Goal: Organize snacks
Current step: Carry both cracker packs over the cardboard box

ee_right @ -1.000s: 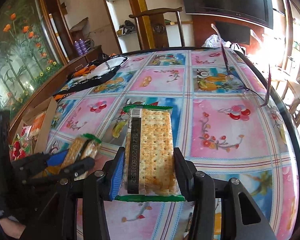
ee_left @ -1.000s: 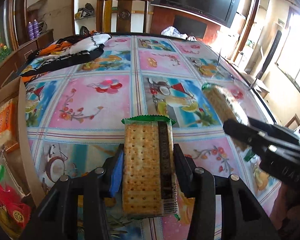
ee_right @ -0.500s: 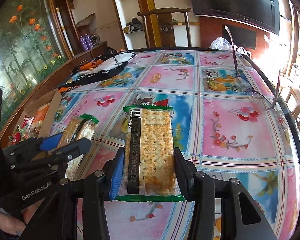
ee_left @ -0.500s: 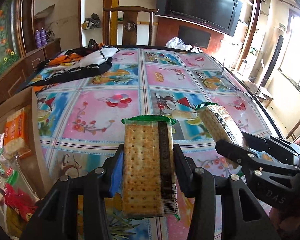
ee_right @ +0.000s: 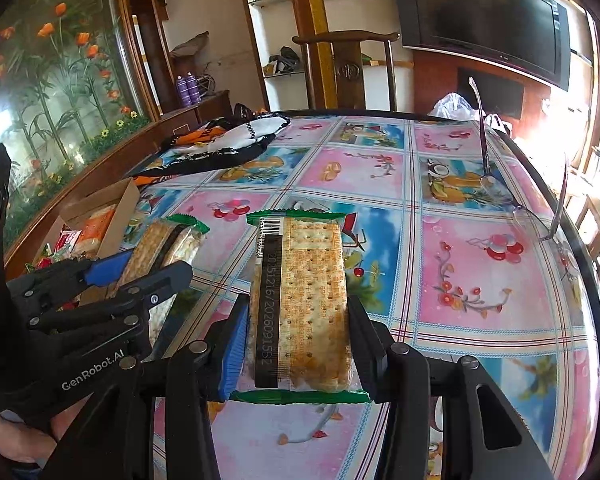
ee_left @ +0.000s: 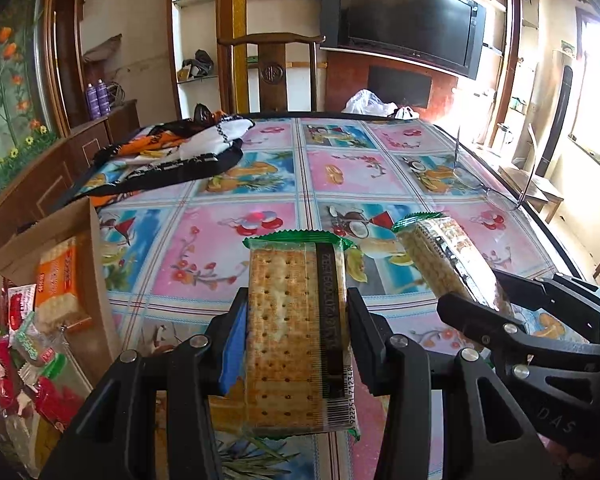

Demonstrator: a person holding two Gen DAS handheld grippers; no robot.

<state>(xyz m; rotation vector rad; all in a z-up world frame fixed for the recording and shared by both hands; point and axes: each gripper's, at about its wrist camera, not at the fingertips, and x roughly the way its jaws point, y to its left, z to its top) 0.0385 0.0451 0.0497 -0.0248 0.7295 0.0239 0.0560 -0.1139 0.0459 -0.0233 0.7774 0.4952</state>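
Note:
My left gripper (ee_left: pixel 296 316) is shut on a green-edged cracker pack (ee_left: pixel 296 332), held above the table. My right gripper (ee_right: pixel 298 320) is shut on a second cracker pack (ee_right: pixel 302 304), also held above the table. Each gripper shows in the other's view: the right one (ee_left: pixel 496 300) with its pack (ee_left: pixel 448 256) at the right, the left one (ee_right: pixel 140 268) with its pack (ee_right: pixel 160 244) at the left. A cardboard box (ee_left: pixel 96 276) of snack packs sits at the table's left edge, left of my left gripper; it also shows in the right wrist view (ee_right: pixel 120 216).
The table (ee_left: pixel 340 172) has a colourful fruit-print cloth. A black, white and orange bag (ee_left: pixel 180 152) lies at the far left. Eyeglasses (ee_right: pixel 540 216) stand near the right edge. A wooden chair (ee_left: pixel 270 72) and a plastic bag (ee_left: pixel 372 104) are behind the table.
Both grippers have risen and tilted up with their packs still held, showing more of the room. The right gripper has come closer to the left one.

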